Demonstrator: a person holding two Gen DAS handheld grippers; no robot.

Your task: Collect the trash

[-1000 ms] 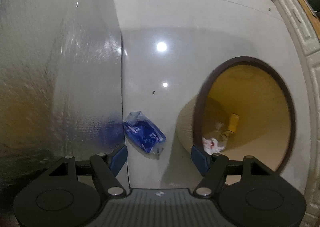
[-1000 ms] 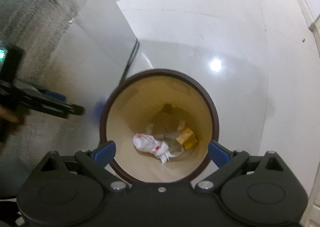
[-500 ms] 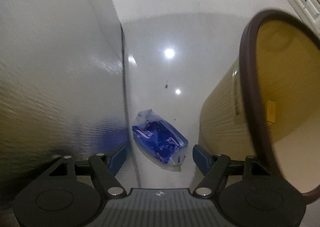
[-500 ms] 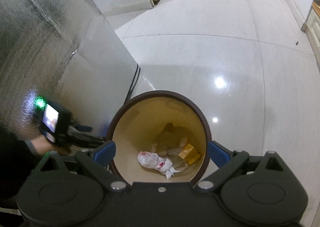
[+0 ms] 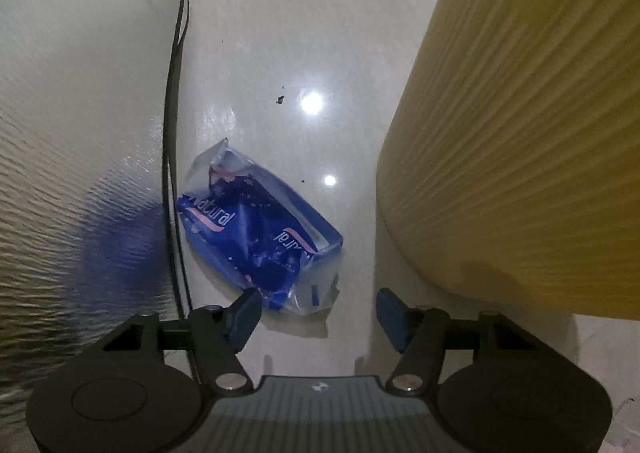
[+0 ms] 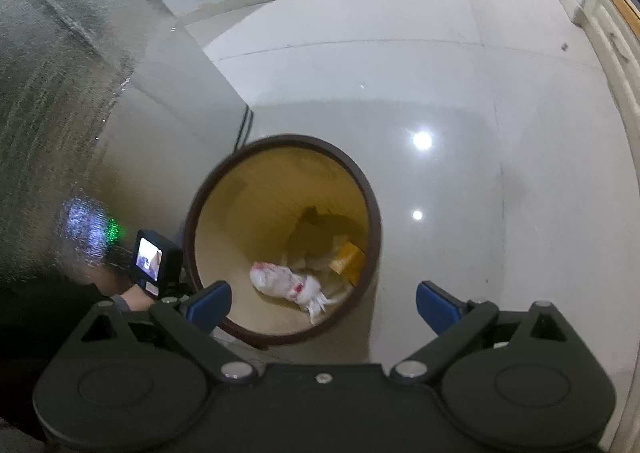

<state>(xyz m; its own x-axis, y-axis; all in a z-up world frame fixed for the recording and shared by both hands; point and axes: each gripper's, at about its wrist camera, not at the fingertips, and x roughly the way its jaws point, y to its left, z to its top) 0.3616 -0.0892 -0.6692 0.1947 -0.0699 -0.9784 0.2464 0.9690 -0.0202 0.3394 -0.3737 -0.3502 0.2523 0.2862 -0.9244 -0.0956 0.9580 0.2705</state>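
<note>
A blue plastic wrapper point(image 5: 256, 229) printed "Natural" lies on the pale floor between a metal cabinet and a yellow trash bin point(image 5: 520, 133). My left gripper point(image 5: 318, 313) is open and empty, low over the floor, with the wrapper's near end just ahead of its fingertips. My right gripper point(image 6: 322, 303) is open and empty, held above the bin point(image 6: 362, 189), which has a dark brown rim. Inside the bin lie a crumpled white wrapper point(image 6: 286, 283) and a yellow box point(image 6: 347, 258). The left gripper's camera unit point(image 6: 150, 259) shows to the left of the bin.
A shiny metal cabinet point(image 5: 80, 133) stands close on the left, with a black cable point(image 5: 172, 133) along its edge. It also shows in the right wrist view point(image 6: 100, 113). White cabinets point(image 6: 616, 45) line the far right. A dark speck point(image 5: 280, 99) lies on the floor.
My left gripper has dropped down and forward between cabinet and bin, and the blue wrapper now lies right at its fingertips. My right gripper has risen and pulled back above the bin.
</note>
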